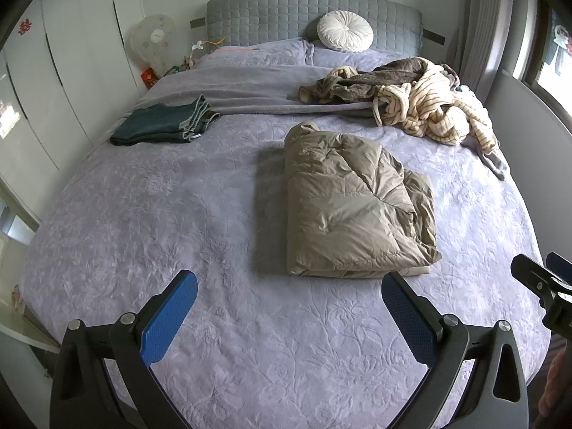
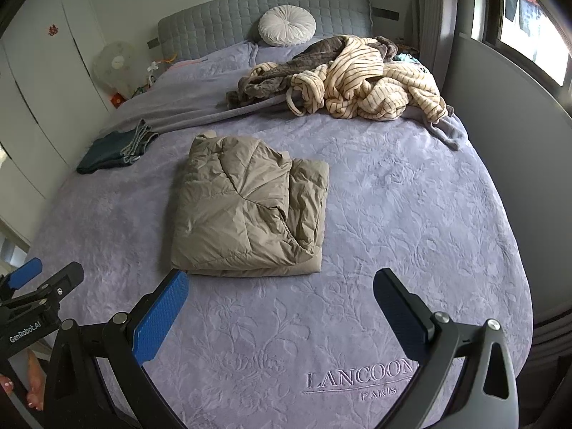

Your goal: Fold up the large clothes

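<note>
A khaki puffer jacket (image 1: 352, 207) (image 2: 246, 211) lies folded into a thick rectangle in the middle of the lilac bed (image 1: 178, 214) (image 2: 411, 214). My left gripper (image 1: 289, 282) hovers open over the bedspread just short of the jacket's near edge, nothing between its blue pads. My right gripper (image 2: 280, 280) is open too, close to the jacket's near edge, and holds nothing. A heap of unfolded clothes (image 1: 422, 96) (image 2: 357, 78), striped cream and brown-grey, sits at the far right of the bed. Folded jeans (image 1: 164, 121) (image 2: 114, 148) lie at the far left.
A round white cushion (image 1: 345, 31) (image 2: 287, 25) leans on the grey headboard (image 1: 286, 14) (image 2: 221, 18). White wardrobe doors (image 1: 53, 71) and a fan (image 1: 152, 39) stand left of the bed. A grey panel (image 2: 507, 125) and window flank the right side. Toes (image 2: 34, 382) show at bottom left.
</note>
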`<state>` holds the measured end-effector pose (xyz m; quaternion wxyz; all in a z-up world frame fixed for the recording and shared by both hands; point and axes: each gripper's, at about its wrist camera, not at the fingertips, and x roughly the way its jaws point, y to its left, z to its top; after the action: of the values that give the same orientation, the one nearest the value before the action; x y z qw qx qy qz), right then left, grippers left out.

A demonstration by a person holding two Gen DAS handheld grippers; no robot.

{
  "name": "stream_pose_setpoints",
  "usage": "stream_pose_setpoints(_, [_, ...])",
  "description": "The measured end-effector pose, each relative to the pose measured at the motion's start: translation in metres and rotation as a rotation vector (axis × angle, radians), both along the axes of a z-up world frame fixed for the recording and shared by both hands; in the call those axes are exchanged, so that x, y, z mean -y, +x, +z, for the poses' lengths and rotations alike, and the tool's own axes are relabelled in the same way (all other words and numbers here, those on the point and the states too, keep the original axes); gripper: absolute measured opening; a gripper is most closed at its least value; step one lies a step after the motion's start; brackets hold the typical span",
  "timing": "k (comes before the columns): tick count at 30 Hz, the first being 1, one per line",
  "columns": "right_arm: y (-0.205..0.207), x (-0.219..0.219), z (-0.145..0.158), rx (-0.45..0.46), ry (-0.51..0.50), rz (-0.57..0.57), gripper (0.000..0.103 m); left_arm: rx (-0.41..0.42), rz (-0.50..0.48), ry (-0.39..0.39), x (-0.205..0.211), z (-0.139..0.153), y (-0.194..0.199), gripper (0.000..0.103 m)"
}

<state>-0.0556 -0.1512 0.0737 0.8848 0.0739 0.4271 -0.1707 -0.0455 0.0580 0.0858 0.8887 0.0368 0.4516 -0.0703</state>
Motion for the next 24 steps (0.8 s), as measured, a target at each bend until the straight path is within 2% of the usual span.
stream_pose_setpoints(24, [-0.0008,-0.0037,-0.0002,0.004,0.001,-0.009,0.103,0.000,0.003,-0.001,0.0010,0.0007,-0.0031,0.103])
